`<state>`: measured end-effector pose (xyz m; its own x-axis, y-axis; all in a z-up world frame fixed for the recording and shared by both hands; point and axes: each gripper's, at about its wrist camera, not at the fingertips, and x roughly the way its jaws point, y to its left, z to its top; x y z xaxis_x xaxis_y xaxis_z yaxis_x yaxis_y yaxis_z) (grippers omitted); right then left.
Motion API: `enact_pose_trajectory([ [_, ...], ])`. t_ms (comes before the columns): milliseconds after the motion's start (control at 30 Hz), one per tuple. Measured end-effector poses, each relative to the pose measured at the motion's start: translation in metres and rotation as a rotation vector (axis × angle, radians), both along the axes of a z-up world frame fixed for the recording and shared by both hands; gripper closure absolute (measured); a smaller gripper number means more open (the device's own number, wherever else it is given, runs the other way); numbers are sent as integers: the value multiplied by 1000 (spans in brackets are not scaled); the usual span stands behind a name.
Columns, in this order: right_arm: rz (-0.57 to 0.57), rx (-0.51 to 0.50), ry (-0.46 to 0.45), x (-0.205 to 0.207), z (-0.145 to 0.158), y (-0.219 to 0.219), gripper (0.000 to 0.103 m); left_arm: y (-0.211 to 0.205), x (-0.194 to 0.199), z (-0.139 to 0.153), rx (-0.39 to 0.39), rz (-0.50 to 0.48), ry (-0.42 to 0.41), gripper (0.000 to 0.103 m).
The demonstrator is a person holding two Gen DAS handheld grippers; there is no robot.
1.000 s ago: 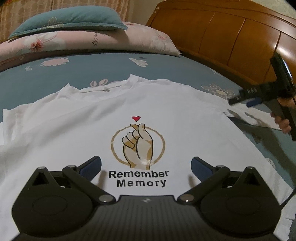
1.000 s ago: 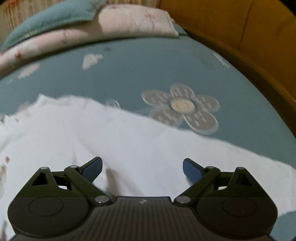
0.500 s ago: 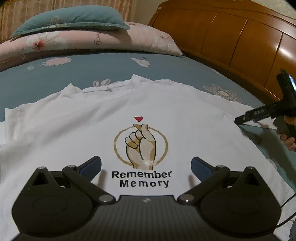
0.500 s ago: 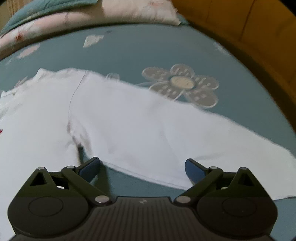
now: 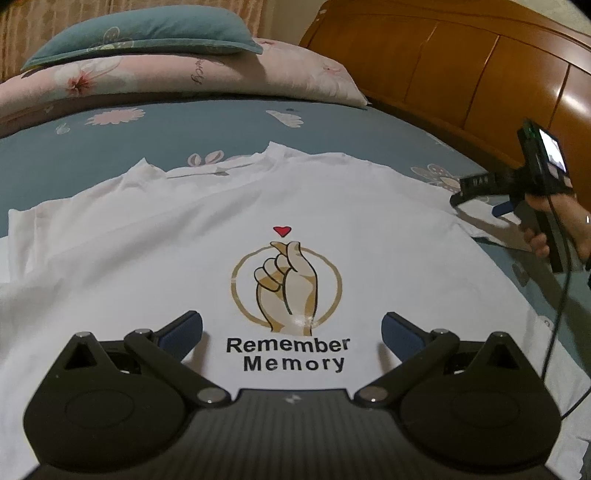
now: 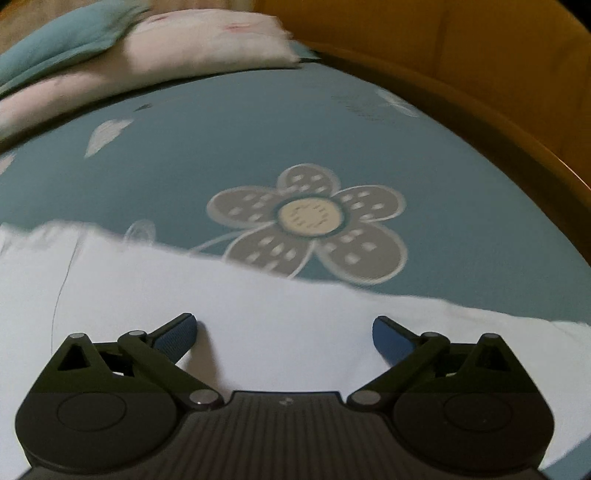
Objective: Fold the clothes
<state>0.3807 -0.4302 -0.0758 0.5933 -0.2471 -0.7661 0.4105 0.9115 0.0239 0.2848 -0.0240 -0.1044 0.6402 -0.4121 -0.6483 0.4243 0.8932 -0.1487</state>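
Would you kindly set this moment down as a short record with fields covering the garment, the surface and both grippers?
garment: white T-shirt, spread face up, unfolded, print reading "Remember Memory"
surface: blue flowered bedsheet
bedding: teal pillow on pink pillow
left gripper: open, over the print, holding nothing
right gripper: open, over the sleeve by the grey flower, nothing gripped

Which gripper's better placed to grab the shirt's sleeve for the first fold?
Right. The right gripper hangs open directly over the sleeve by the grey flower print. The left gripper sits open over the T-shirt chest graphic, away from any edge.
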Motion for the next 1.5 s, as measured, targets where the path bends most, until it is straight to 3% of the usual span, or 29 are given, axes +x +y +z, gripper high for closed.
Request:
enact_pose_trajectory([
  [133,86,67,-67,9,23,20,1,0,0,-1,11,9,5,1],
  [300,219,86,-37,44,28,58,1,1,2,-1,12,13,5,1],
  [433,226,21,28,72,11,69,1,3,3,-1,13,21,8,1],
  [567,148,-39,35,88,-3,62,1,5,6,-2,14,27,15,1],
  [700,85,-13,0,83,8,54,1,5,5,-1,16,27,15,1],
  [867,185,-16,-43,44,45,58,1,3,4,-1,38,37,17,1],
  [1033,234,105,-56,-11,66,29,0,2,3,0,38,30,12,1],
  [1167,168,136,-24,-42,48,-3,0,-2,3,-2,51,25,14,1],
  [1333,28,142,34,-51,8,-43,0,-6,3,-6,70,18,15,1],
  [1500,-119,135,-43,-54,10,-71,0,-9,1,-8,101,8,2,1],
])
